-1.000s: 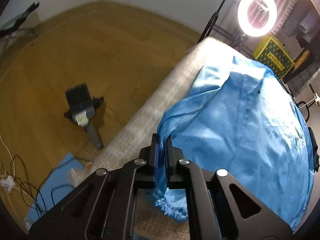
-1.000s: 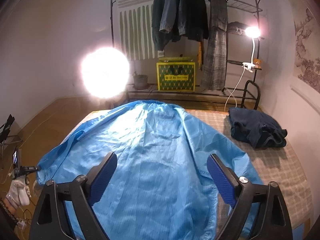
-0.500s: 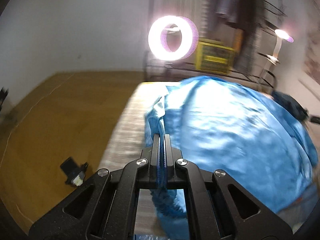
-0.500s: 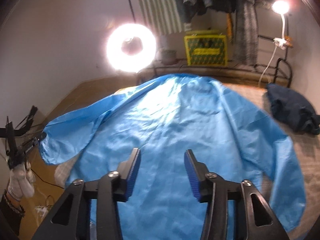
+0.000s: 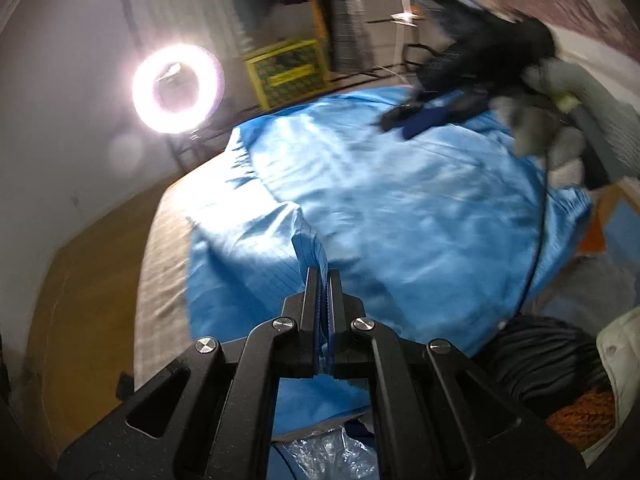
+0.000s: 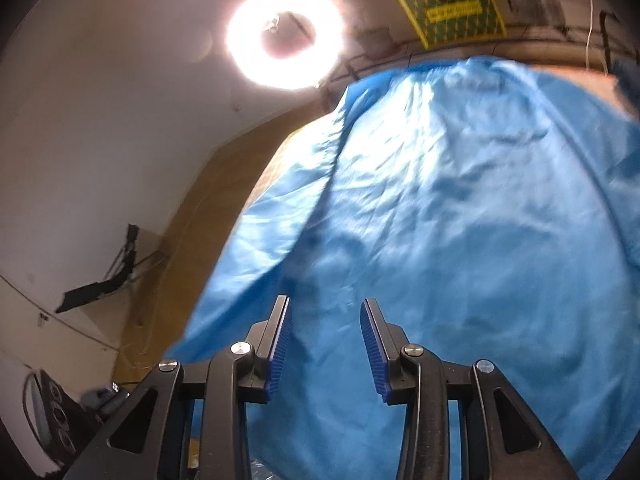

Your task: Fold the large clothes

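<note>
A lit ring light (image 5: 176, 89) stands beside a yellow crate (image 5: 289, 67), above wooden floor (image 6: 200, 216).

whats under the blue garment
A beige bed surface shows along the left edge of the blue garment. The rest beneath is covered, so anything else under it cannot be seen.

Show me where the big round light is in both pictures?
Left wrist view: the ring light glows at the upper left, beyond the far left corner of the blue garment.
Right wrist view: the ring light is at the top, left of centre, above the garment's far edge.
Shared landmark: the yellow box sits right of the light in both.
</note>
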`<act>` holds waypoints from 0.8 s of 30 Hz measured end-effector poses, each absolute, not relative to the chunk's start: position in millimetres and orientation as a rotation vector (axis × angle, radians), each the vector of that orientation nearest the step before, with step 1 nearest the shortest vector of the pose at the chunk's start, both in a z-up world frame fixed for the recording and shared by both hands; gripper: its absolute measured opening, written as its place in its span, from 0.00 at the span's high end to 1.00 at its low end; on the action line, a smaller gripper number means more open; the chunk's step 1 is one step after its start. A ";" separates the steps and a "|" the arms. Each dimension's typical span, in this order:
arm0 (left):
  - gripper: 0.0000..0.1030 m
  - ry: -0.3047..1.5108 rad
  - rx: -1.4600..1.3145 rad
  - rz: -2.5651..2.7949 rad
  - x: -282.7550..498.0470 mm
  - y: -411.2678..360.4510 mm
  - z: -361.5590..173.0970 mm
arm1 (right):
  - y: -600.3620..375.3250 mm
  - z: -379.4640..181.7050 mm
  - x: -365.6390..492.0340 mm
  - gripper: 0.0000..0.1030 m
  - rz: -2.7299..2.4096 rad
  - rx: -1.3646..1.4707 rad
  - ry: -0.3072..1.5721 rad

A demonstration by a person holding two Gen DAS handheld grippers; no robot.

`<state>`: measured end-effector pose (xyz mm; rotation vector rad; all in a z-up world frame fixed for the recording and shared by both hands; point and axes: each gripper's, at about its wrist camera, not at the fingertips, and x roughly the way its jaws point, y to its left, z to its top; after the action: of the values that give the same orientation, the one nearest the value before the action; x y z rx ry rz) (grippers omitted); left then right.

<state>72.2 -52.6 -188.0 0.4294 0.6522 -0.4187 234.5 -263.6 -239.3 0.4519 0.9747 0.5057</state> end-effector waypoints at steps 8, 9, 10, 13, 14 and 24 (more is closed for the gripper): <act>1.00 0.697 0.497 -0.510 58.5 -87.1 -208.3 | -239.7 -286.7 258.4 0.46 0.610 0.610 1.110; 1.00 0.700 0.498 -0.514 55.9 -87.2 -208.7 | -234.3 -293.2 262.2 0.45 0.624 0.629 1.130; 1.00 0.704 0.499 -0.518 53.6 -87.8 -209.2 | -230.1 -296.0 264.3 0.45 0.638 0.645 1.143; 1.00 0.724 0.477 -0.523 46.1 -88.8 -209.4 | -209.1 -311.6 271.7 0.45 0.706 0.690 1.206; 1.00 0.737 0.461 -0.522 43.5 -85.1 -207.4 | -198.6 -314.4 273.3 0.45 0.687 0.648 1.228; 1.00 0.838 0.086 -0.281 38.1 24.5 -186.6 | -143.9 -330.5 270.3 0.64 0.681 0.568 1.296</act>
<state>38.1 24.5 -186.6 0.0863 0.8375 -0.2813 270.3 -143.9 -330.5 0.5681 1.2956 0.6805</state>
